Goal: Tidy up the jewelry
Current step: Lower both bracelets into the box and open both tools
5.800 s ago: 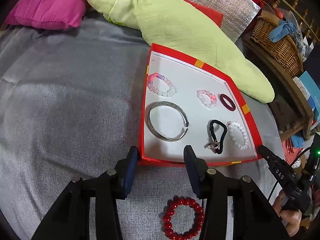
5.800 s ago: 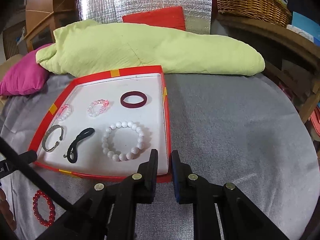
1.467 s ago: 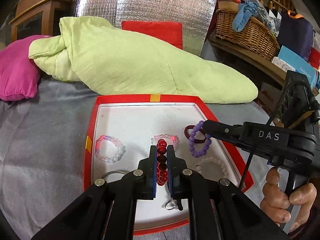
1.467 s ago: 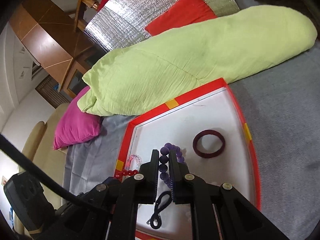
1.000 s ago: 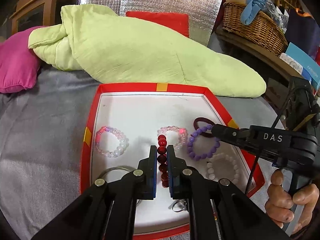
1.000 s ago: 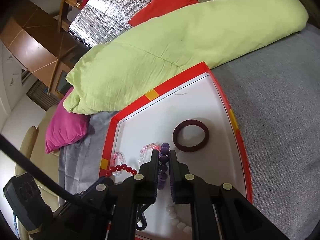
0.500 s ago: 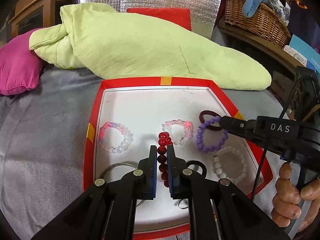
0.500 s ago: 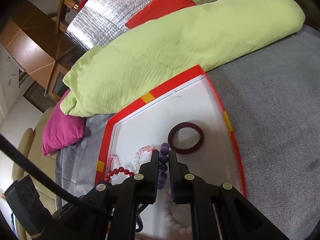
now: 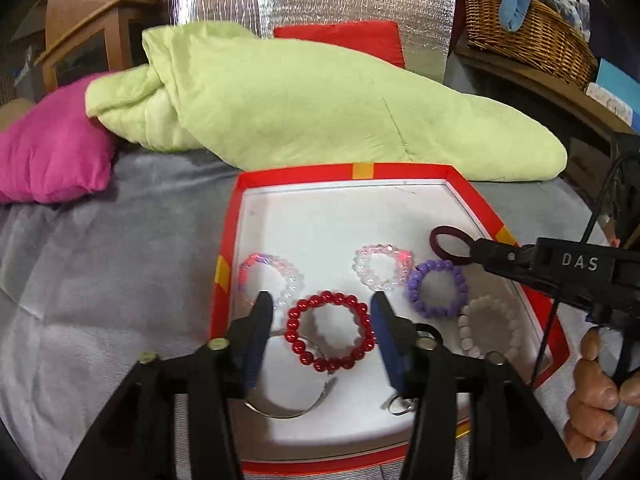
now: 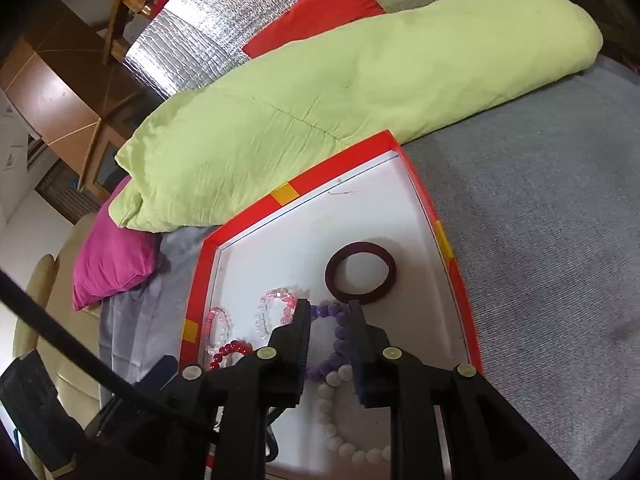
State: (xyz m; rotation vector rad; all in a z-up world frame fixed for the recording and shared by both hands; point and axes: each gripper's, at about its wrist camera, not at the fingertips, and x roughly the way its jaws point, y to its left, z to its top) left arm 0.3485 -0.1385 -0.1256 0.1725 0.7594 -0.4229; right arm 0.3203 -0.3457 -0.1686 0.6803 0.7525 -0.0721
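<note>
Red bracelet (image 9: 331, 331) flat between parted left gripper (image 9: 322, 312) jaws.

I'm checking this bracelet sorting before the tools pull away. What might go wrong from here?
1. The red bead bracelet lies between the open fingers of the left tool and overlaps the silver bangle; a careless retreat may drag both.
2. The right tool straddles the purple bead bracelet, close to the dark red ring and white bead bracelet; it might snag or scatter them.
3. The tray is crowded, so bracelets may tangle.
</note>
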